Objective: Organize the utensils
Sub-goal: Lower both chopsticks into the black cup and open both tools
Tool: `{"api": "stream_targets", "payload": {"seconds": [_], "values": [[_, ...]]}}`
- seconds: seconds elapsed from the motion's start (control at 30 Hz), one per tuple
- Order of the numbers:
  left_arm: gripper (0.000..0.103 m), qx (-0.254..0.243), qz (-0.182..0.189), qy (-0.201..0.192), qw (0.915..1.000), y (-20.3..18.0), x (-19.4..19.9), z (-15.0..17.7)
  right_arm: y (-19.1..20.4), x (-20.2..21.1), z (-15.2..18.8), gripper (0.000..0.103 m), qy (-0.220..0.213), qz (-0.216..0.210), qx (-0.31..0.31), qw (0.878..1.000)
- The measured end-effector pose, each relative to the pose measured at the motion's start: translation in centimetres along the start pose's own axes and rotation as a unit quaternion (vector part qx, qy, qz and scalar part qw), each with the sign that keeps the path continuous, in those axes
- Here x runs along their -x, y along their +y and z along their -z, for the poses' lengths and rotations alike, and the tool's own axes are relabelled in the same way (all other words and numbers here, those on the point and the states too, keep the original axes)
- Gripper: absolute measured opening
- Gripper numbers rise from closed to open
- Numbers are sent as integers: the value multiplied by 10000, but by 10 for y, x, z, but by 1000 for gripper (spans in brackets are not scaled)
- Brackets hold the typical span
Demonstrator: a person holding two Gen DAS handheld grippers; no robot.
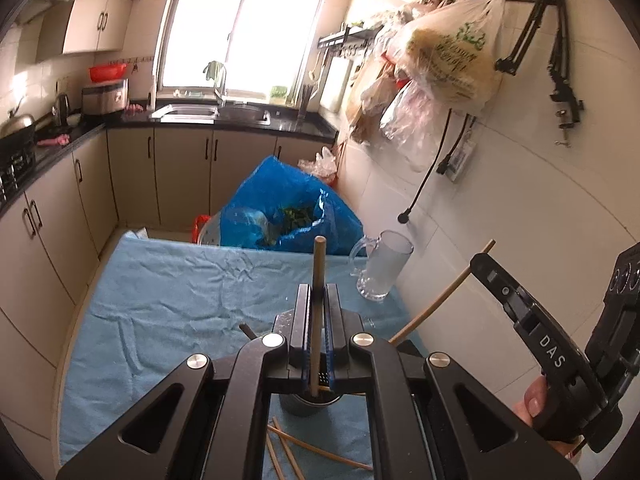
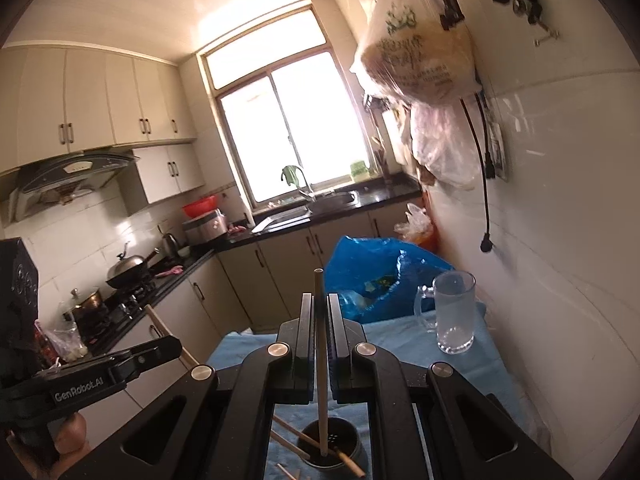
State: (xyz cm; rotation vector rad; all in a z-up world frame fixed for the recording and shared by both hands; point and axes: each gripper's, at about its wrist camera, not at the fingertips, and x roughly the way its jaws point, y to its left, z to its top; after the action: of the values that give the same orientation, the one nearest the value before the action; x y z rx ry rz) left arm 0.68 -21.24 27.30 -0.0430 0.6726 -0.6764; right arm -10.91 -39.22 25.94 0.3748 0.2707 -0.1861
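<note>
Far left of bench, blue cloth: bare, nothing to snag.

Left tool: clamped on one wooden chopstick, held near upright, lower end over the dark round holder on the cloth. Looks like mid-insert or just above it; tip depth hidden behind the tool body.

Loose chopsticks lying flat on the cloth in front of the holder, not yet sorted.

Right tool: also clamped on a second chopstick, upright, lower end inside the holder in the right wrist view, next to other sticks leaning across the rim.

Glass mug further right, standing upright on the cloth near the wall, apart from both tools.

Risks, judged from here:
- Both tools converging on one small holder: likely collision between them or between the two sticks, since the opening is narrow.
- Sticks already slanted across the holder can block a straight drop; new one may jam or lever the others out.
- Light holder on wrinkled cloth: side push from a stick could tip it.
- Release too high: stick bounces off the rim onto the cloth.
- Swing to the right could clip the mug.
</note>
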Motion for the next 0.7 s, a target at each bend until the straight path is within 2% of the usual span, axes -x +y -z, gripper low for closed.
{"api": "stream_targets", "payload": {"seconds": [0.3, 0.7], "values": [[5, 128, -109, 341, 9993, 12, -34, 11, -12, -34, 13, 6, 364, 164, 24, 9992], [5, 211, -155, 519, 9983, 21, -42, 17, -17, -55, 24, 7, 718, 194, 45, 9972]]}}
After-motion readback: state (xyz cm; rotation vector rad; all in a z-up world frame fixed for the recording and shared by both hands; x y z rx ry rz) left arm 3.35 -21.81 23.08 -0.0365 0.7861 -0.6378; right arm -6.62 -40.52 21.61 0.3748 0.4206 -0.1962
